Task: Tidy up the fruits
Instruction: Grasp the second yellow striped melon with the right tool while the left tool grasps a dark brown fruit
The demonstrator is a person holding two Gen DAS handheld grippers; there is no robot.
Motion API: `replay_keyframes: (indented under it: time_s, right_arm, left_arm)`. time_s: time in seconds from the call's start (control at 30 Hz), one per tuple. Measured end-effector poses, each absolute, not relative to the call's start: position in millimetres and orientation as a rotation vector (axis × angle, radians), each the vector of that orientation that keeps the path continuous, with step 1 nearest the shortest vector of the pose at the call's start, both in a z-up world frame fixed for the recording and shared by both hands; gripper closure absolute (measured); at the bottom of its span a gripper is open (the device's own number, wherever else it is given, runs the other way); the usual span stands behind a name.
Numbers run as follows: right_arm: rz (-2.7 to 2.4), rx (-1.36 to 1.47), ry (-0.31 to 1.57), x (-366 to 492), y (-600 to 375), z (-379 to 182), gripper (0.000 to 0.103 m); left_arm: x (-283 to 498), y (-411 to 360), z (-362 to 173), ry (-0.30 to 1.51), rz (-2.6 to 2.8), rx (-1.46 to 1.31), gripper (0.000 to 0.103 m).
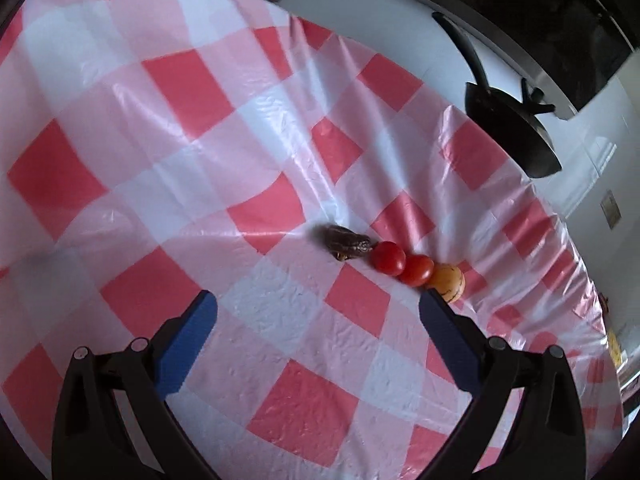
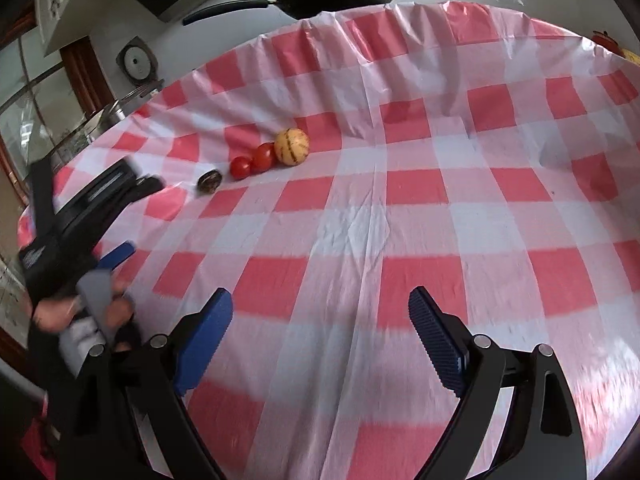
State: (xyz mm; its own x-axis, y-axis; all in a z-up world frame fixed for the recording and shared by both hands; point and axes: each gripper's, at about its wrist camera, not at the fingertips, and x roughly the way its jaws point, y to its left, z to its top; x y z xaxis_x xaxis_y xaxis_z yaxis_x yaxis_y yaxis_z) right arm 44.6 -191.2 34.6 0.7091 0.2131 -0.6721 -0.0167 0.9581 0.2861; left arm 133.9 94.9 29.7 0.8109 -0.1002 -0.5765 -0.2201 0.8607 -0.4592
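Red-and-white checked plastic tablecloth (image 1: 280, 128) filled the left wrist view, with four small fruits set in a touching row: dark wrinkled brown fruit (image 1: 347, 243), first red cherry tomato (image 1: 387, 257), second red cherry tomato (image 1: 417, 269), and round yellow-orange striped fruit (image 1: 449, 279) at the far end. Left gripper (image 1: 318, 302) spread wide, blue pads empty, hovering just short of the row without touching it. Black frying pan (image 1: 516, 136) lay beyond the cloth's edge.

Seen from the right wrist view: same line-up further off, striped fruit (image 2: 291, 146), then the two tomatoes (image 2: 263, 157) (image 2: 240, 168), with the brown fruit (image 2: 211, 181) standing slightly apart from them here. Right gripper (image 2: 320, 300) likewise released, nothing between its pads, well away from the fruits over bare cloth. Hand (image 2: 80, 312) holding the other gripper visible at the left edge, blurred.

Judged from the layout: sorting apparently complete or nearly so, fruits already ranked in one line. No loose fruit visible elsewhere on the cloth; possibly only the small gap at the brown fruit left to close.
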Motion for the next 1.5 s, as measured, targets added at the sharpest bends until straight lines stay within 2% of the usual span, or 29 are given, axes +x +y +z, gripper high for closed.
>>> replay_keyframes:
  time_s: [0.47, 0.6, 0.87, 0.97, 1.0, 1.03, 1.33, 1.5]
  right_arm:
    - [0.094, 0.285, 0.773, 192, -160, 31, 0.018]
    - [0.059, 0.146, 0.876, 231, -135, 19, 0.03]
    - [0.027, 0.075, 0.9, 274, -120, 16, 0.037]
    - [0.036, 0.067, 0.908, 288, -116, 15, 0.044]
    - [0.041, 0.061, 0.905, 289, -115, 16, 0.055]
    - [0.061, 0.053, 0.899, 288, -113, 17, 0.06]
    - [0.079, 0.356, 0.808, 187, -165, 22, 0.06]
    - [0.069, 0.554, 0.748, 166, -198, 15, 0.06]
  left_arm:
    - [137, 102, 20, 0.685, 0.141, -0.518, 0.002]
    - [138, 101, 19, 0.697, 0.139, -0.507, 0.002]
    - [137, 105, 15, 0.712, 0.139, -0.535, 0.002]
    - [137, 105, 15, 0.713, 0.137, -0.534, 0.002]
    - [137, 105, 15, 0.715, 0.136, -0.534, 0.002]
    - [138, 105, 15, 0.718, 0.133, -0.533, 0.002]
    - [139, 100, 16, 0.718, 0.118, -0.511, 0.002]
    - [135, 94, 21, 0.694, 0.098, -0.469, 0.002]
